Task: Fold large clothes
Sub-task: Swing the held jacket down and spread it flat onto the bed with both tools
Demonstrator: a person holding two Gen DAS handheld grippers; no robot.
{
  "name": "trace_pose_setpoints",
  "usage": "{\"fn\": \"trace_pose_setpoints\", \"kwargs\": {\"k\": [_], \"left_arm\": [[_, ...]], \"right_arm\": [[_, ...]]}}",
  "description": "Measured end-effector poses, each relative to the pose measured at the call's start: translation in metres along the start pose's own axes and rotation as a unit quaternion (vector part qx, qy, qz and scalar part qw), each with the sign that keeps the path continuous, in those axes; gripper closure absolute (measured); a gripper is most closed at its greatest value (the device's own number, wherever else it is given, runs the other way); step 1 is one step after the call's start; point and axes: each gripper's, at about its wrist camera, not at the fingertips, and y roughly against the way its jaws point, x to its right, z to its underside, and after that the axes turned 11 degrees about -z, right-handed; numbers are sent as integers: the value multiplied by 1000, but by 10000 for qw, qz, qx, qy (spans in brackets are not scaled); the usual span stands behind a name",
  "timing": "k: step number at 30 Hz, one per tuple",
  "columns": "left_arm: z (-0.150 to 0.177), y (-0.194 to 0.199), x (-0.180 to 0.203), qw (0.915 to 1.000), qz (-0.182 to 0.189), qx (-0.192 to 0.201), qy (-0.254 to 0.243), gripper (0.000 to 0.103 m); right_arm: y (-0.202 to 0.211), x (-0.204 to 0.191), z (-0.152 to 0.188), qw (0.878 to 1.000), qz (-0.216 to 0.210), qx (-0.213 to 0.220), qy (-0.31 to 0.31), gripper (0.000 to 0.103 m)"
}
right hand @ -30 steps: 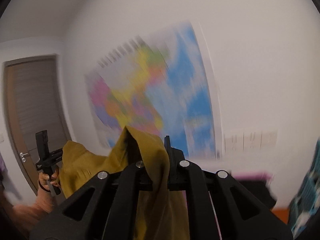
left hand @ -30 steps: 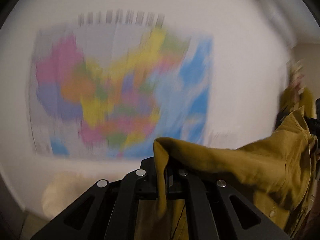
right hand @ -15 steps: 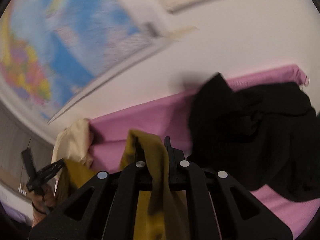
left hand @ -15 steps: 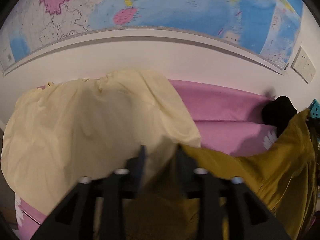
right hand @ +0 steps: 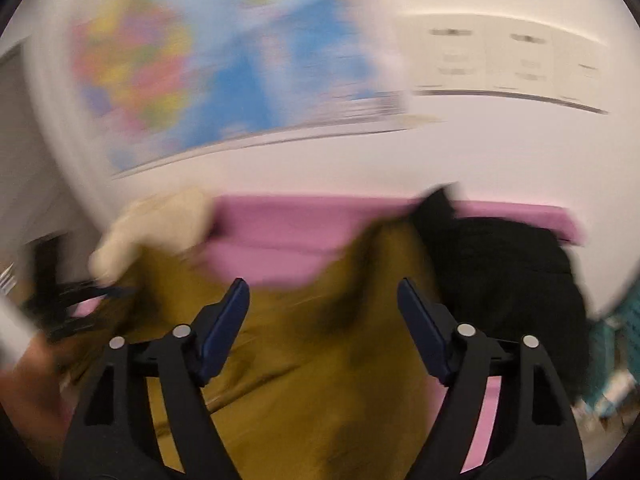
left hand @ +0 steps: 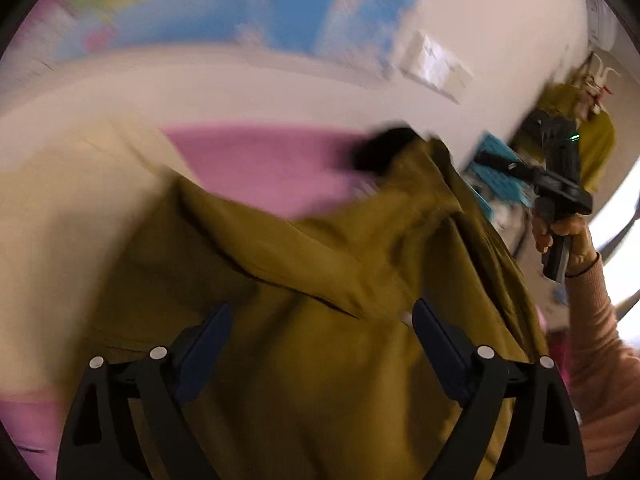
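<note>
The mustard garment (left hand: 320, 264) is lying in the lower middle of both frames, spread over the pink bed (left hand: 260, 164), between a cream cloth (left hand: 60, 208) at left and a black garment (right hand: 508, 272) at right. It is looking soft, light and loose, so it is better to pinch it at a corner or hem. The left gripper (left hand: 320, 320) and the right gripper (right hand: 322, 300) are both opening their jaws wide; the fabric is lying under them, pressed by neither.
</note>
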Motion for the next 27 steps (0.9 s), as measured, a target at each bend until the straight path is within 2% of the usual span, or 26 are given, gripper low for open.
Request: {"fn": "trace_pose_setpoints", "kwargs": {"k": [2,5,6,7,8,9,10,11,13,15,17,18,19,20,22,23,25,27], "left_arm": [[-4,-34,1,9989,-133,-415,151,15],[-13,-71,-11,9932,-20,-884,756,15],[-17,-78,-15,9918,17,-932,879,15],[-22,-86,-21,9900,92,-960,1031,23],[-26,-89,-25,9888,186,-952,1135,34],[-30,-92,-28,9873,267,-1000,1206,63],[-35,-93,-33,9851,386,-1044,1307,78],[-43,-90,-38,9827,565,-994,1455,82],[-65,-76,-46,9821,562,-671,1667,93],[-84,-60,-54,9813,525,-329,1821,92],[-104,-47,-67,9767,496,-25,2089,91],[-111,-45,-76,9731,428,50,2262,85],[-115,-49,-88,9661,456,21,2541,75],[-116,-51,-94,9639,395,34,2632,68],[-114,-53,-108,9592,-337,29,2807,39],[-111,-53,-113,9569,-417,34,2875,36],[-103,-52,-120,9538,-272,-6,2991,36],[-90,-39,-122,9538,-101,85,3001,36]], "right_arm": [[-17,-9,9,9992,-256,-296,-22,28],[-57,10,21,9924,-603,-776,-746,30],[-65,18,23,9901,-697,-848,-878,40],[-73,24,23,9882,-805,-860,-978,56],[-81,29,21,9861,-934,-850,-1078,63],[-83,32,16,9857,-1009,-757,-1113,84],[-84,31,11,9856,-1078,-672,-1115,90],[-83,31,3,9847,-1209,-507,-1146,91],[-75,29,-16,9843,-1324,-79,-1169,99],[-71,33,-40,9809,-1439,356,-1261,99],[-77,38,-58,9810,-1318,616,-1280,99],[-87,44,-66,9827,-1119,651,-1327,99],[-97,50,-69,9814,-1050,612,-1486,99],[-114,56,-70,9817,-972,416,-1584,99],[-140,60,-69,9885,-383,-3,-1464,90],[-150,61,-66,9903,-20,-190,-1376,76],[-148,61,-62,9902,-25,-136,-1393,49],[-126,57,-58,9918,-91,93,-1272,43]]}}
